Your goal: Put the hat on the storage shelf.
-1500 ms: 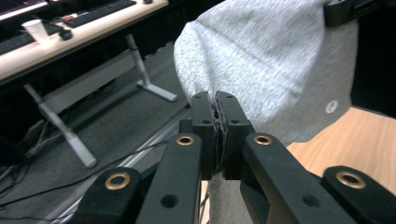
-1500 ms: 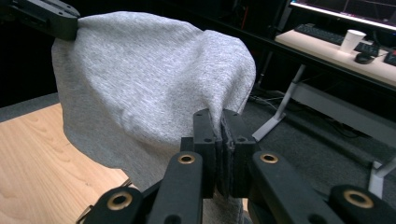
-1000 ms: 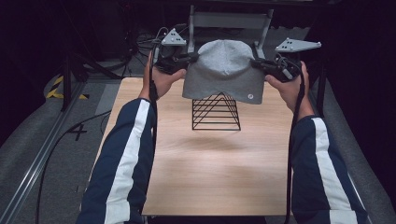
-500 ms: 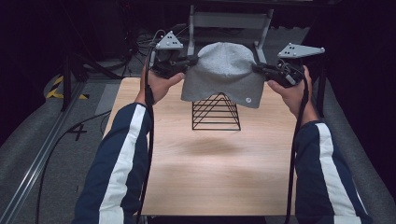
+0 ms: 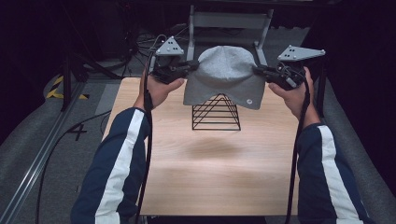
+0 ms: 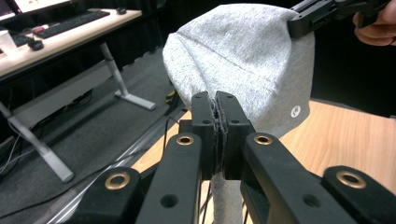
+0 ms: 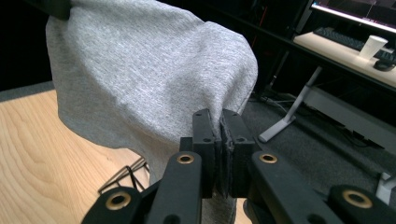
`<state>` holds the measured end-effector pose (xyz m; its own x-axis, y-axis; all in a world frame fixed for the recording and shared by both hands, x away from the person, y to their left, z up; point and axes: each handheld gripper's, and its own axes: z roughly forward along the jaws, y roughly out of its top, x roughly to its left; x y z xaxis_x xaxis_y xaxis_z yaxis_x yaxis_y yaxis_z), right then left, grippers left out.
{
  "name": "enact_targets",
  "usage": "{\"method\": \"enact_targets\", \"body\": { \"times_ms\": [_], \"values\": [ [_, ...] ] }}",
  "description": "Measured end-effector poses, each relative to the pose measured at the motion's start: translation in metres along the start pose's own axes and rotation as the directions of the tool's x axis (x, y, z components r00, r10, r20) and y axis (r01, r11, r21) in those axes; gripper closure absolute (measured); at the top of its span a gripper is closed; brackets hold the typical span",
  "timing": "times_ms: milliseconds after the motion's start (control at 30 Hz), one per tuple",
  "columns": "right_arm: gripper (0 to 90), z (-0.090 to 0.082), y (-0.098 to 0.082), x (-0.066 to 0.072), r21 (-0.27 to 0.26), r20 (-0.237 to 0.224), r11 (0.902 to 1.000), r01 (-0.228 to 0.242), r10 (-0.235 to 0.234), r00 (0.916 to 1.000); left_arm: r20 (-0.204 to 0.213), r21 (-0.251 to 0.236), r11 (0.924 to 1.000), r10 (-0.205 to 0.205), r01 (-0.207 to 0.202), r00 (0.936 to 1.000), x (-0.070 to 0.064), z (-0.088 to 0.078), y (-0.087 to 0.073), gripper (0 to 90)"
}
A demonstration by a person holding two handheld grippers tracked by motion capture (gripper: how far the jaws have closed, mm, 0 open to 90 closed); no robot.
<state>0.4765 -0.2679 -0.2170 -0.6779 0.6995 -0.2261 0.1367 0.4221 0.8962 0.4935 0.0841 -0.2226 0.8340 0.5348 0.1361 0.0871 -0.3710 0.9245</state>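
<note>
While both grippers' fingers stay clamped on opposite edges of the grey beanie (image 5: 225, 77), it hangs spread just above the black wire stand (image 5: 216, 112) on the counter (image 5: 210, 163), barely shifted; lowering it onto the stand looks next.

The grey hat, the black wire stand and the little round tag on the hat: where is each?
grey hat (image 5: 224, 70), high view, middle of its crown.
wire stand (image 5: 216, 114), high view, its front wires.
round tag (image 6: 295, 111), left gripper view, its centre.

wooden table (image 5: 219, 168) | grey metal frame (image 5: 229, 21) behind | desk with keyboard (image 6: 70, 23) | paper cup (image 7: 372, 46)
</note>
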Motion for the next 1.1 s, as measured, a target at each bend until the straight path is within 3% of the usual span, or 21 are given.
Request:
{"method": "enact_targets", "body": {
  "times_ms": [500,867,1000,1100],
  "values": [
    [85.8,0.029,-0.035,0.004,0.066,-0.027,0.9976,-0.022,0.024,0.9993,0.005,0.072,0.9964,-0.046,0.045,0.9989,0.002,0.033,-0.040,87.0],
    [85.8,0.054,-0.069,0.015,0.126,-0.068,0.9912,-0.041,0.049,0.9965,0.028,0.084,0.9924,-0.092,0.090,0.9954,-0.001,0.050,-0.073,89.2],
    [85.8,0.059,-0.083,0.017,0.139,-0.077,0.9883,-0.064,0.075,0.9942,0.034,0.088,0.9906,-0.108,0.105,0.9935,-0.002,0.053,-0.094,80.7],
    [85.7,0.060,-0.092,0.018,0.146,-0.078,0.9865,-0.075,0.087,0.9931,0.055,0.088,0.9858,-0.148,0.143,0.9874,-0.001,0.053,-0.117,72.9]
  ]
}}
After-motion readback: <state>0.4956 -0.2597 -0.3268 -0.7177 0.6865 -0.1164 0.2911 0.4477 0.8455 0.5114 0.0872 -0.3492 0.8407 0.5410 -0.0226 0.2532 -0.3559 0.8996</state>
